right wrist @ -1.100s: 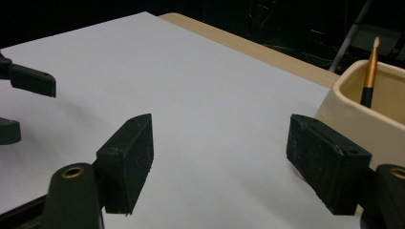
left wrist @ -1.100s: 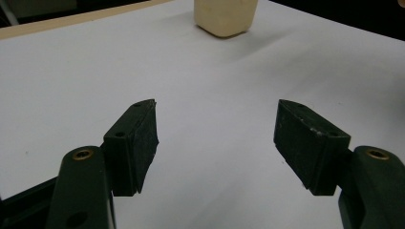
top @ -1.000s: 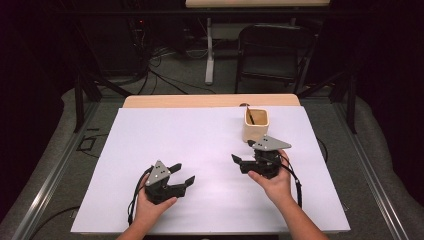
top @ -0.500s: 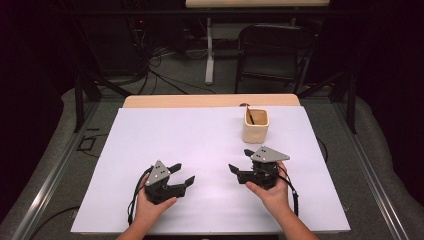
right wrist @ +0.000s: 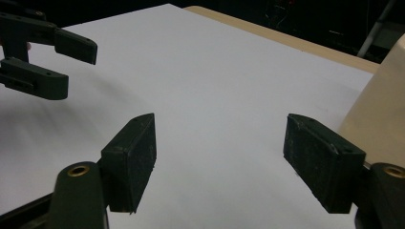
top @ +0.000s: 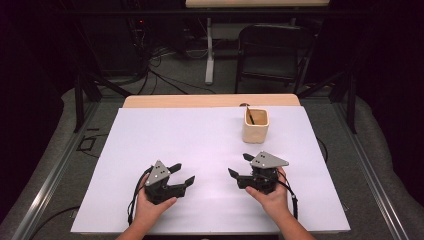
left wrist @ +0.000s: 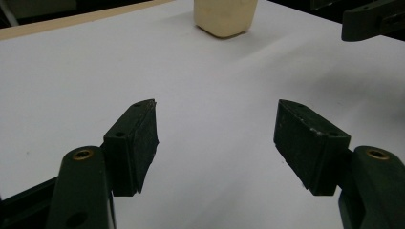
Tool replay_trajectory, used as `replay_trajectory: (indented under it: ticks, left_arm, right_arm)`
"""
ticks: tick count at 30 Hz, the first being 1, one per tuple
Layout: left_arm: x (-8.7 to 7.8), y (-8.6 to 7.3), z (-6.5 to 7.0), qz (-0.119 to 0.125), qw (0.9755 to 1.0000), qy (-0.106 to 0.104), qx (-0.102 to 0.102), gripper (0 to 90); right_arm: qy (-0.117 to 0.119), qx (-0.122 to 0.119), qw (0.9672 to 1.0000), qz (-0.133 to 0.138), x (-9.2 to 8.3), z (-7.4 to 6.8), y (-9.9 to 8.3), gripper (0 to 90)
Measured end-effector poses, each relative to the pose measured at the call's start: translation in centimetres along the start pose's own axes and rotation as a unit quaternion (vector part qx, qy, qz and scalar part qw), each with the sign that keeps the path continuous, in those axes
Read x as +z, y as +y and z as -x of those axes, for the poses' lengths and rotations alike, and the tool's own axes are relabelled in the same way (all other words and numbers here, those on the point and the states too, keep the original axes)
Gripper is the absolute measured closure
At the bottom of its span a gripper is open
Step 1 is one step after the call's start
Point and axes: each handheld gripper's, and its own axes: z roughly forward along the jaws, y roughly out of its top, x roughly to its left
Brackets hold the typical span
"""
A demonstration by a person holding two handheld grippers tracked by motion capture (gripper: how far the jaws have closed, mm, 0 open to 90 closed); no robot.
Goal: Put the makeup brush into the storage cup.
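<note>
A cream square cup (top: pixel 256 125) with a dark pen-like stick in it stands on the white table sheet (top: pixel 200 145) toward the back right. My left gripper (top: pixel 182 173) rests low at the front left, open and empty, its jaws pointing right toward the cup (left wrist: pixel 224 16). At the front right my right gripper (top: pixel 240 166) is open and empty, below the cup, its jaws pointing left. The left gripper view (left wrist: pixel 215 136) has bare sheet between the jaws. In the right gripper view (right wrist: pixel 219 148) the cup's wall (right wrist: pixel 377 114) is at the right edge, and the left gripper (right wrist: pixel 62 59) is at the far left.
A wooden table edge (top: pixel 210 101) runs behind the sheet. A dark chair (top: pixel 272 50) and floor cables lie beyond the table. Metal rails flank the table on both sides.
My right gripper has drawn back from beside the cup toward the front edge of the table and turned its jaws left. The left gripper has stayed put.
</note>
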Motion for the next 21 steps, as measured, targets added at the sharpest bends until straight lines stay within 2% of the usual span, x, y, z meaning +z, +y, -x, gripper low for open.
replay_trajectory:
  ticks: [2, 21]
  left_arm:
    - [0.01, 0.0, 0.0, 0.0, 1.0, 0.0, 0.0, 31.7]
    - [-0.02, 0.01, 0.01, 0.0, 1.0, 0.0, 0.0, 31.7]
  right_arm:
    - [0.002, 0.004, 1.0, 0.0, 0.15, 0.07, -0.21, 26.5]
    - [0.013, -0.004, 0.9998, -0.013, 0.87, -0.39, -0.83, 26.6]
